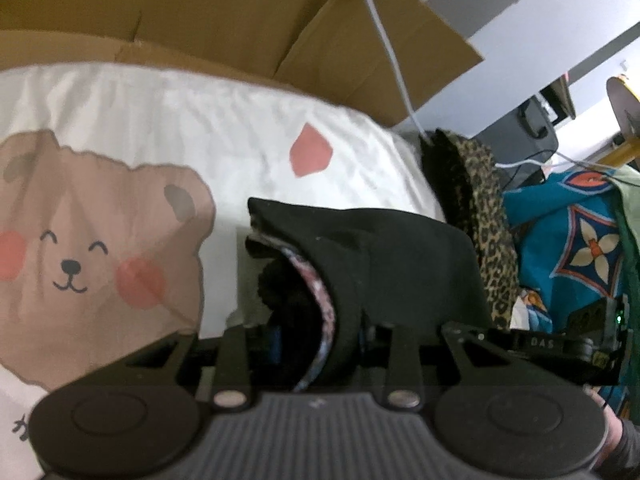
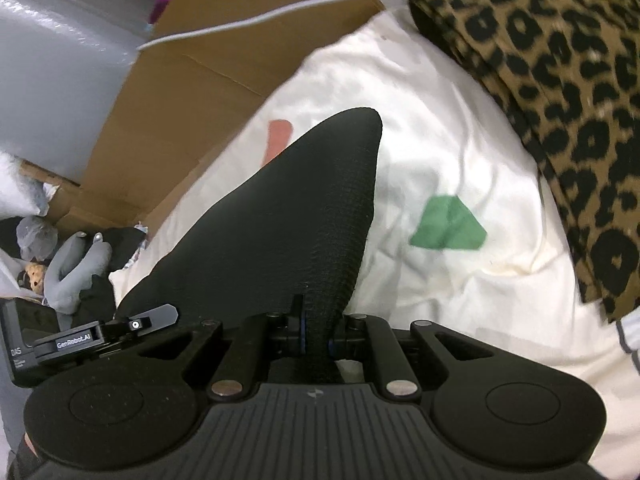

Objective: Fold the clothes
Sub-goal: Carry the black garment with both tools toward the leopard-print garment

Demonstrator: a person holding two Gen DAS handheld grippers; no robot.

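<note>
Since both grippers pinch the same black garment (image 2: 288, 216), its long axis runs straight ahead of the right gripper (image 2: 316, 338), while the left gripper (image 1: 320, 340) clamps a bunched edge directly before it.

The black garment (image 1: 400, 276) is a dark, thick piece of cloth with a patterned pink-and-grey lining that shows along its curled open edge. It is bunched and raised above the white bed sheet. In the right wrist view the same black garment (image 2: 288, 232) has a fine knitted texture and rises to a rounded point, stretched like a taut triangle.
</note>
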